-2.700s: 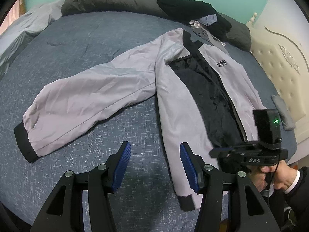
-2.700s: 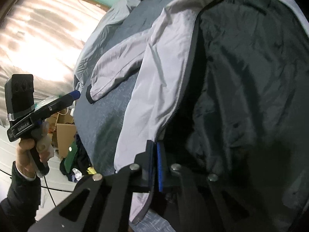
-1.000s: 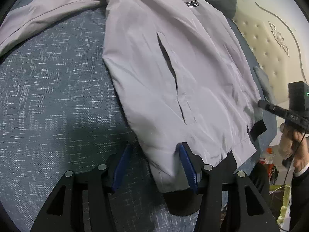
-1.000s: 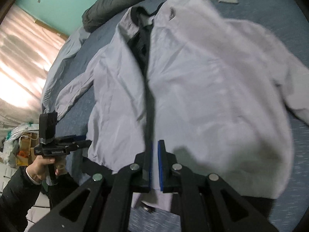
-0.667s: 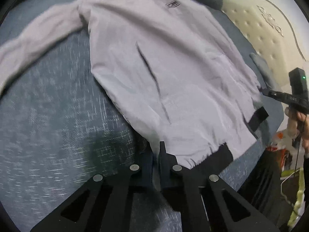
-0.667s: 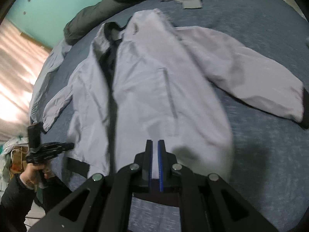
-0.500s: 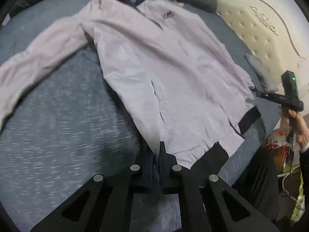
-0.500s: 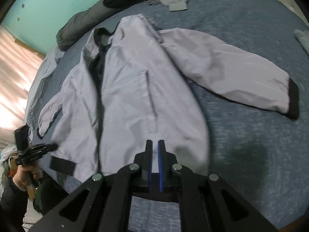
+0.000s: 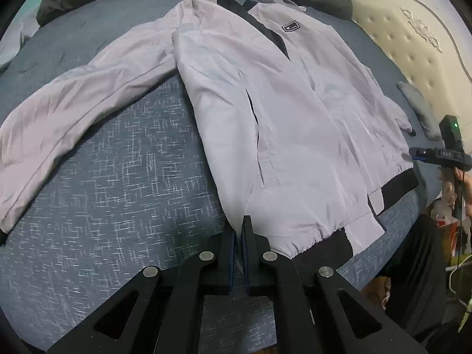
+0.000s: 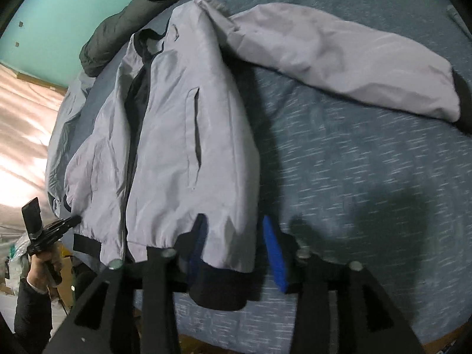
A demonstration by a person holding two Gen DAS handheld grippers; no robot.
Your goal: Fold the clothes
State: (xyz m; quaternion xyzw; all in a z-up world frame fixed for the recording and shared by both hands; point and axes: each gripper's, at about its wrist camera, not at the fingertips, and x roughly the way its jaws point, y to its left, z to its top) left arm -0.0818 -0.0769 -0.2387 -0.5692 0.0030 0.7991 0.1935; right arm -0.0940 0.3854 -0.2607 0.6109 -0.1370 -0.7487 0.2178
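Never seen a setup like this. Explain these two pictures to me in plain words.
There is no robot here. A person holds a hand-held gripper in each hand, and each one carries a fisheye camera looking along its two fingers. One picture looks out from the left gripper, the other from the right gripper. A grey jacket lies front-up on a blue bed, sleeves spread out. The left gripper is shut at one hem corner; whether it pinches cloth is unclear. The right gripper's jaws are opening, with the other hem corner between them.
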